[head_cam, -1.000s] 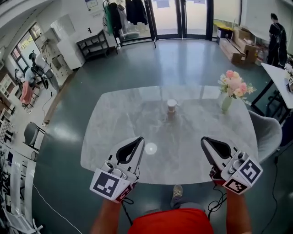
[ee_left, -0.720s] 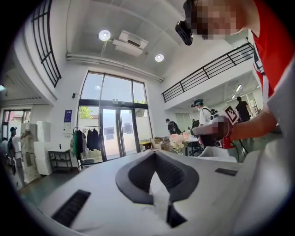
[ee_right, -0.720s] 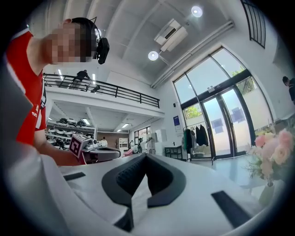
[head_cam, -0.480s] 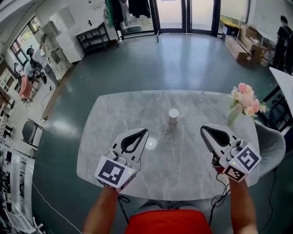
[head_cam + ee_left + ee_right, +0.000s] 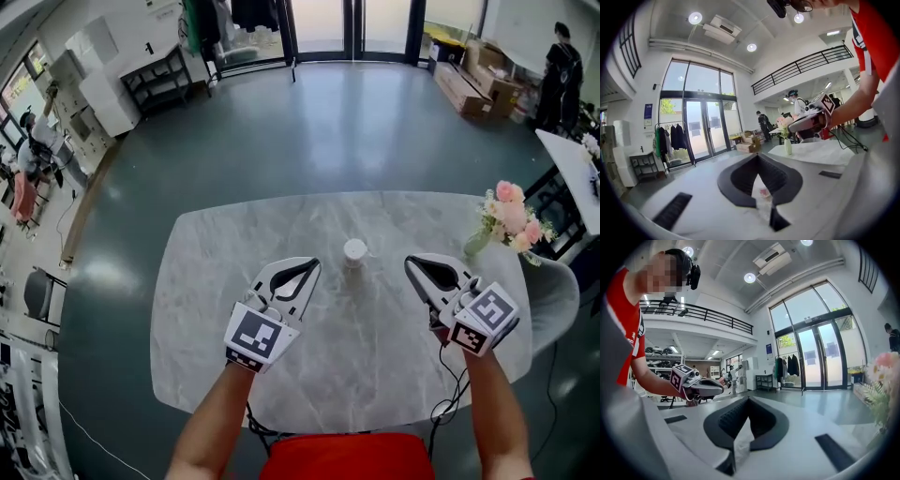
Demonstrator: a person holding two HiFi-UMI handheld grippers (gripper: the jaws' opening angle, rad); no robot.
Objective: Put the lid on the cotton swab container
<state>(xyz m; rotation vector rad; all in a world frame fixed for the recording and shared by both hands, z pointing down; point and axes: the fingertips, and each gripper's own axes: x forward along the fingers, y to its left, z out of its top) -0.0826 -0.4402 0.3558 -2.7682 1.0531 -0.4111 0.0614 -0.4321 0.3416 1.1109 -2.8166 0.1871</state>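
Nearest the camera, two bare forearms reach forward over the front edge of the worktop (image 5: 211, 309), each hand wrapped round a gripper's handle. The left gripper (image 5: 314, 265) points forward and inward, hovering over the marble; its jaws are pressed together with nothing clamped between them. The right gripper (image 5: 410, 262) mirrors it, angled inward, its jaws likewise clenched on nothing. Both noses sit level with each other.

Just past them, roughly midway between the two tips and apart from both, the cotton swab container (image 5: 354, 250) stands upright near the worktop's middle. Its top shows white and round from above, but whether that is a seated lid or an open mouth cannot be told, and no loose lid shows on the marble. By my reading neither gripper is working on it: the task is either not begun or already over.

Farther right, a vase of flowers (image 5: 506, 220) stands near the edge.
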